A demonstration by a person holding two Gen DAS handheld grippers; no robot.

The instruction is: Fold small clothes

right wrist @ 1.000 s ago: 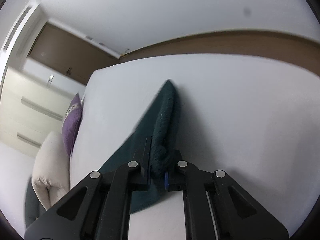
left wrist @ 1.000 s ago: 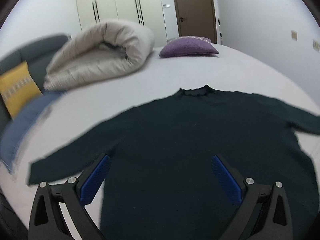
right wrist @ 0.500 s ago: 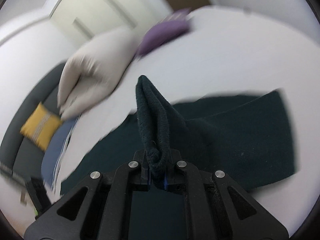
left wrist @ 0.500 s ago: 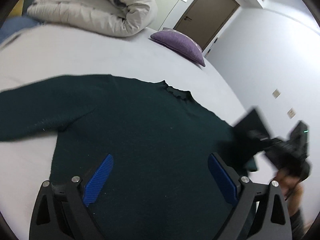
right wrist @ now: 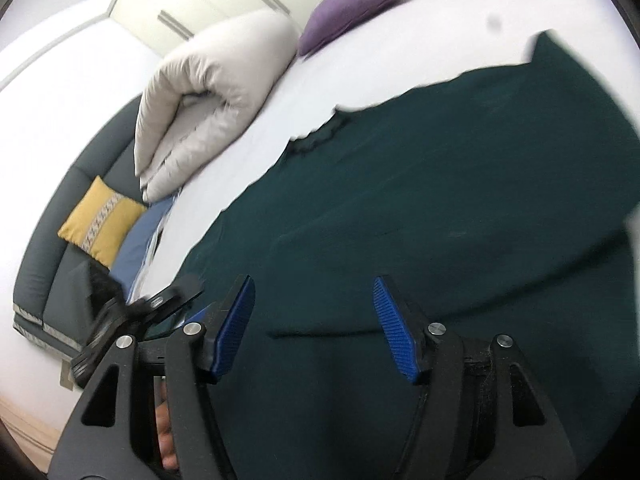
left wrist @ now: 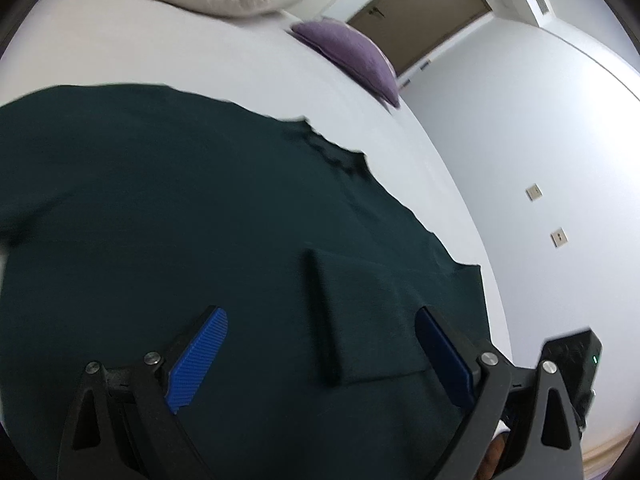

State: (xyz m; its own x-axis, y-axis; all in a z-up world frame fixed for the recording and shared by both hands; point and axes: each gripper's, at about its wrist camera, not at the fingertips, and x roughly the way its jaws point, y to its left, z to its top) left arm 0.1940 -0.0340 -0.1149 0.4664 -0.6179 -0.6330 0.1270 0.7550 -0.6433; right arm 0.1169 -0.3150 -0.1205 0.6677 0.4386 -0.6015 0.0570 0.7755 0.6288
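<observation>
While spread on the bed (left wrist: pixel 120 52), sweater (left wrist: pixel 180 208) under 2 wide, unladen hand-held grippers: left (left wrist: pixel 320 348), right (right wrist: pixel 314 328).

I can't read any text, label, brand or number in either wrist view. The dark green sweater (left wrist: pixel 200 208) shows no tag or print that I can make out. The two small wall plates (left wrist: pixel 533 192) carry no legible marking. The yellow cushion (right wrist: pixel 100 222) has a patterned band down its middle, but it is ornament, not lettering, and too blurred to resolve.
</observation>
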